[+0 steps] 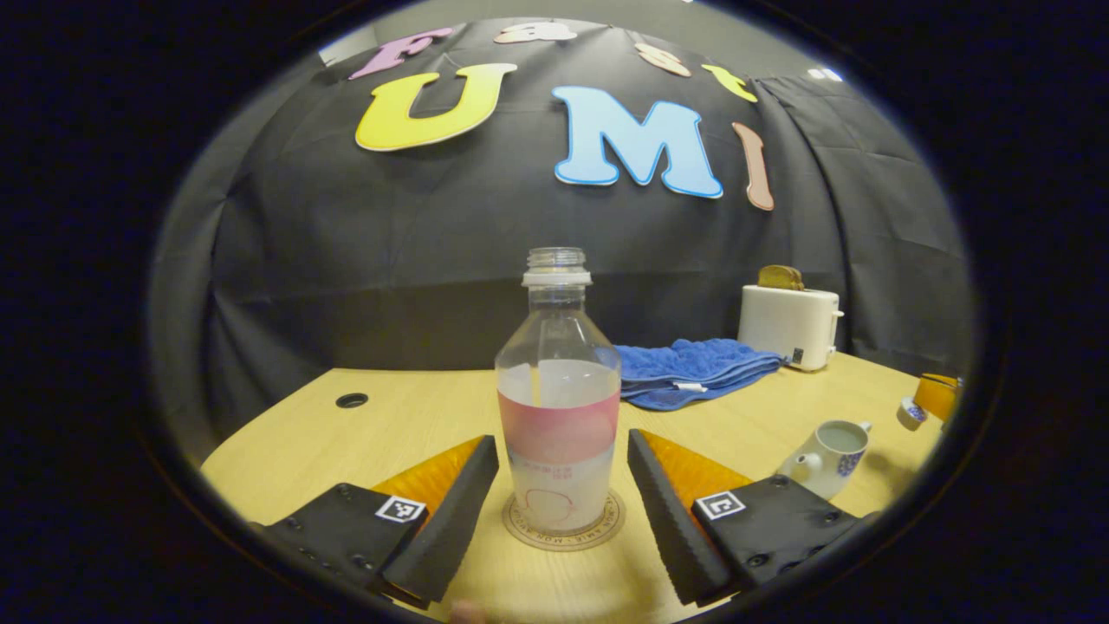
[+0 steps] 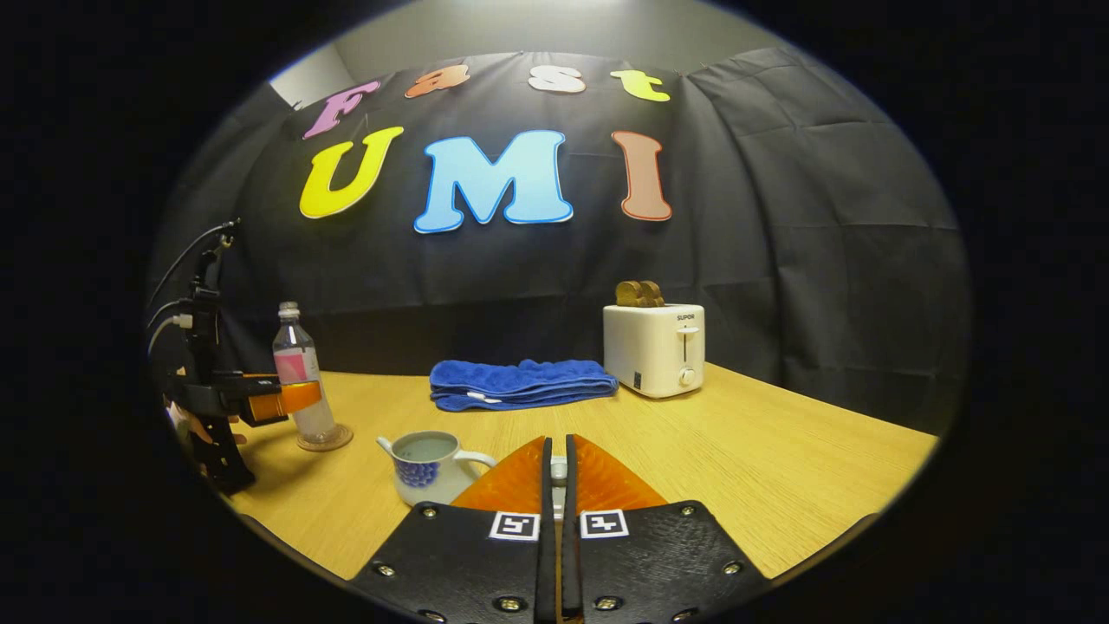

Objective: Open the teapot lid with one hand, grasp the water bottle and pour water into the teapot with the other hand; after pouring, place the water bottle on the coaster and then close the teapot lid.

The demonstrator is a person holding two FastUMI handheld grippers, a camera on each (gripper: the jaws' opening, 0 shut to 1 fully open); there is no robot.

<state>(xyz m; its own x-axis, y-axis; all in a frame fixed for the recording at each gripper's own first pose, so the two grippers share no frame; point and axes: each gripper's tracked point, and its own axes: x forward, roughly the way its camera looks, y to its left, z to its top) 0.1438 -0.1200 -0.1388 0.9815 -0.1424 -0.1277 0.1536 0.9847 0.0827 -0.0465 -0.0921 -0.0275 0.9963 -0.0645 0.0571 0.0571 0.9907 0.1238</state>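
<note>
**Bottle on the coaster, teapot uncovered**

From my left tongs (image 1: 563, 498) I see the water bottle (image 1: 559, 407) standing upright on the round coaster (image 1: 520, 530), capless and partly full. My two fingers (image 1: 450, 511) are spread wide to either side of it, with a clear gap on both sides, so nothing is gripped there. Off to the right sits the teapot (image 1: 827, 455), its top uncovered and water visible inside. Behind the bottle lies a folded blue towel (image 1: 693, 368), and beyond it a white toaster (image 1: 788, 325) with bread in the slot.

In the right gripper view my right tongs (image 2: 559, 472) are clenched, the fingers nearly together with a small pale thing pinched between them; I cannot tell what it is. The teapot (image 2: 429, 468) stands just ahead and left of them on the desk (image 2: 780, 468). Farther left, the bottle (image 2: 299, 381) rests on its coaster (image 2: 338, 438), the other gripper (image 2: 277, 399) beside it.
</note>
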